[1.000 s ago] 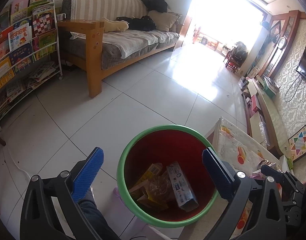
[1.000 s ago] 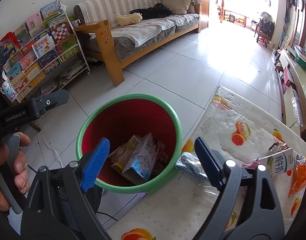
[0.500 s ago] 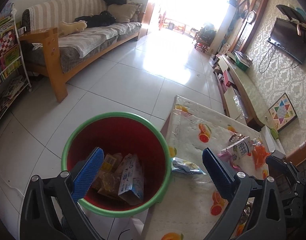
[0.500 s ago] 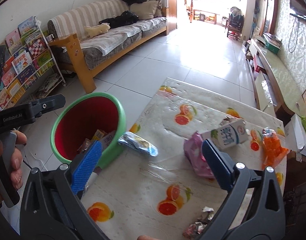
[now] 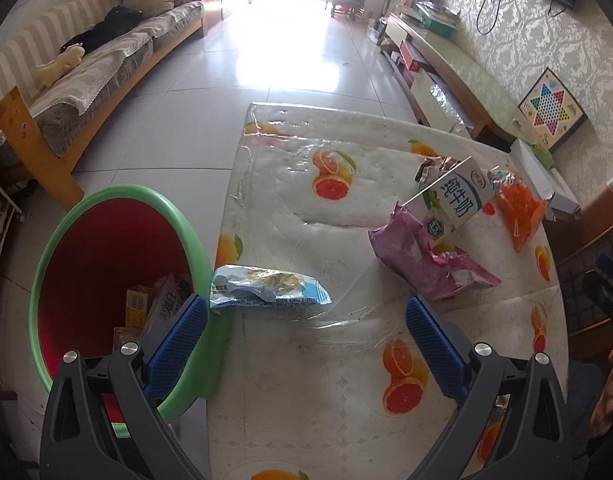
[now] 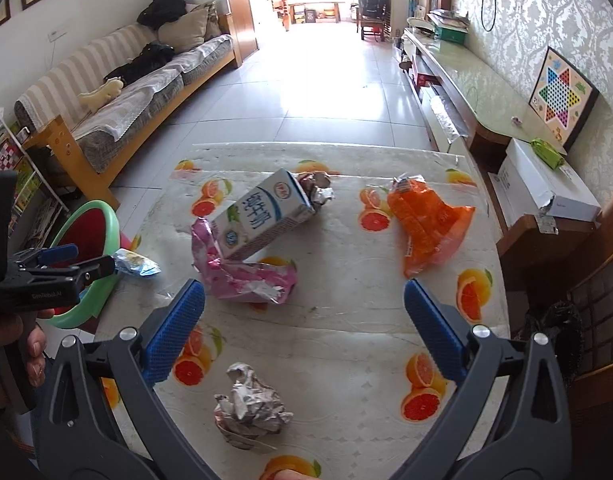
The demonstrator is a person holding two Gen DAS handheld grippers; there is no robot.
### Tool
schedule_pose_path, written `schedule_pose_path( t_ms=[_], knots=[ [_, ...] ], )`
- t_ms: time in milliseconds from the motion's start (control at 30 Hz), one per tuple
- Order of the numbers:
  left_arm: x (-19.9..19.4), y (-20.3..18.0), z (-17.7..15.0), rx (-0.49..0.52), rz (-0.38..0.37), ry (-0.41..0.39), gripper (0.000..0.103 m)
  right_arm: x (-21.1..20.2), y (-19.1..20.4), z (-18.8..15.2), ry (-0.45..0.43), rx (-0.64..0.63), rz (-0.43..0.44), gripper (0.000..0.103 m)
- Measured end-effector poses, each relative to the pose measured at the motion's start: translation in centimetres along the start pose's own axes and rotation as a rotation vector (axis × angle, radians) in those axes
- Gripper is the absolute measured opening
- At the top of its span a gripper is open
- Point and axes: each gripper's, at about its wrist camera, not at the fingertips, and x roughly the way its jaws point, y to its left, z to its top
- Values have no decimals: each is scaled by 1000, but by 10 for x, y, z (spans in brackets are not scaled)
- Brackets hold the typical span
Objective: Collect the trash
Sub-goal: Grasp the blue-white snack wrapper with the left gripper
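A green-rimmed red bin [image 5: 118,208] with several packets inside stands on the floor at the table's left edge; it also shows in the right wrist view [image 6: 106,216]. On the table lie a blue snack wrapper [image 5: 266,290], a pink wrapper [image 6: 246,276], a white milk carton [image 6: 262,212], an orange bag [image 6: 422,220] and a crumpled foil ball [image 6: 250,404]. My left gripper [image 5: 306,328] is open, just short of the blue wrapper. My right gripper [image 6: 304,312] is open and empty above the table, between the pink wrapper and the foil ball.
The table [image 6: 346,320] has a fruit-print plastic cover. A sofa [image 6: 138,84] runs along the left wall, a low TV bench [image 6: 466,76] along the right. A white box [image 6: 546,184] sits right of the table. Tiled floor lies beyond.
Both grippers have swung right, from over the bin to over the table. The bin now sits at the left of both views. Both stay open.
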Motion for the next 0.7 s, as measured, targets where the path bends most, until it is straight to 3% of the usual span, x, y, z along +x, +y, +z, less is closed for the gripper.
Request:
schedule_pose_path(
  t_ms=[233, 467, 700],
  knots=[
    [32, -3, 10, 240, 50, 92, 95, 19, -34, -11, 38, 73, -24, 98],
    [60, -8, 17, 407, 82, 152, 95, 38, -37, -12, 66, 97, -25, 98],
    [73, -3, 14, 421, 44, 197, 89, 49, -39, -9, 78, 96, -34, 98]
  ],
)
